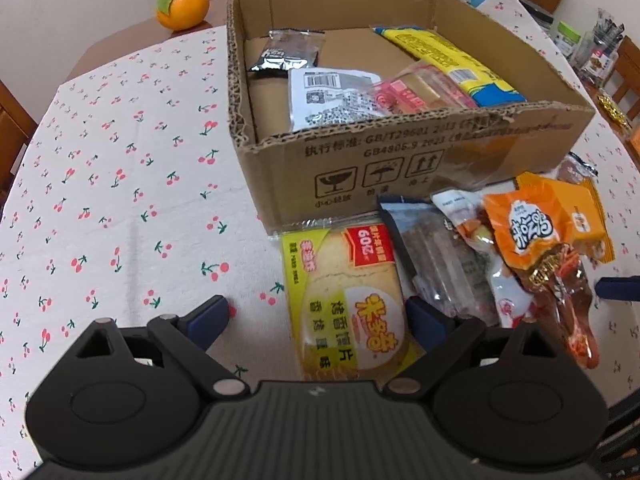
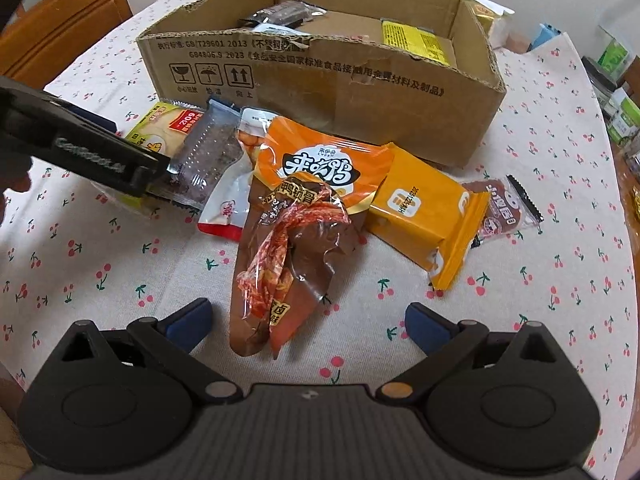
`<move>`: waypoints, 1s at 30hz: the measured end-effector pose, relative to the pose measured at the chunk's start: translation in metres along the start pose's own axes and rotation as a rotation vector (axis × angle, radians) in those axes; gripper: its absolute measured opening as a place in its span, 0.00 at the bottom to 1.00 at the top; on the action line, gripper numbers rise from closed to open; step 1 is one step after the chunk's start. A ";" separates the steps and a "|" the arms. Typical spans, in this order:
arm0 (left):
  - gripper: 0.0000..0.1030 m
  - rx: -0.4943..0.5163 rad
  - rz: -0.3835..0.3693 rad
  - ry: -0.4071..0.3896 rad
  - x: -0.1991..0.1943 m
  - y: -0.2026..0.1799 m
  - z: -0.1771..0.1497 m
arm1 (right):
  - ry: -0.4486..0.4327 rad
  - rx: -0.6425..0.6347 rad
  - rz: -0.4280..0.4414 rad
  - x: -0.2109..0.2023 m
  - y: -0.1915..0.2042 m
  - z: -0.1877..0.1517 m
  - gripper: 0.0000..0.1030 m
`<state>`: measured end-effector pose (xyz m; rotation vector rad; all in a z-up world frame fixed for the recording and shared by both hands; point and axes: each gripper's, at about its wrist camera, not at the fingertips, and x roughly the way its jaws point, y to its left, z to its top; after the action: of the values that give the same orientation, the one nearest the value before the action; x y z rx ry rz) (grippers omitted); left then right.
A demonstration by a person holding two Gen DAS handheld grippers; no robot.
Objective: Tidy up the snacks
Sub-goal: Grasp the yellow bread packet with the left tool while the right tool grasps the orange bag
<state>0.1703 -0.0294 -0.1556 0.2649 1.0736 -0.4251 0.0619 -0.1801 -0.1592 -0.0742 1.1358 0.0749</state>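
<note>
A cardboard box (image 1: 400, 168) (image 2: 320, 96) holds several snack packets. Loose snacks lie on the cloth in front of it. My left gripper (image 1: 320, 316) is open, its fingers on either side of a yellow toast packet (image 1: 344, 296) (image 2: 160, 124). My right gripper (image 2: 306, 320) is open, straddling the near end of a brown packet (image 2: 288, 272) (image 1: 568, 304). Beside these lie an orange duck packet (image 2: 320, 164), an orange wrapped cake (image 2: 424, 212), a clear dark bar packet (image 2: 208, 152) and a small brown packet (image 2: 504, 208).
A cherry-print tablecloth (image 1: 120, 200) covers the table. An orange (image 1: 182, 4) sits far left of the box. Wooden chairs (image 2: 60, 28) stand around. Jars and boxes (image 1: 592, 48) crowd the right edge. The left gripper's body (image 2: 80, 148) reaches in from the left.
</note>
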 end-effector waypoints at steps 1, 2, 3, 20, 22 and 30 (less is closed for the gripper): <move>0.96 -0.003 0.011 -0.010 0.001 -0.001 0.000 | -0.007 -0.003 0.001 0.000 0.000 -0.001 1.00; 0.97 -0.009 0.018 -0.014 0.002 -0.001 0.000 | -0.014 -0.007 0.003 -0.001 0.000 -0.001 1.00; 0.97 -0.016 0.018 -0.018 0.002 0.000 0.000 | -0.019 -0.008 0.004 -0.001 0.000 -0.002 1.00; 0.55 -0.009 0.013 -0.029 -0.019 0.007 -0.016 | -0.056 -0.005 0.001 -0.008 0.008 0.017 0.97; 0.56 -0.016 0.013 -0.018 -0.022 0.014 -0.021 | -0.065 -0.006 -0.007 -0.009 0.009 0.023 0.94; 0.62 -0.013 0.035 -0.016 -0.024 0.015 -0.025 | -0.050 0.050 -0.015 -0.004 0.008 0.029 0.61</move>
<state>0.1479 -0.0006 -0.1460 0.2682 1.0542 -0.3880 0.0858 -0.1698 -0.1430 -0.0359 1.0862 0.0347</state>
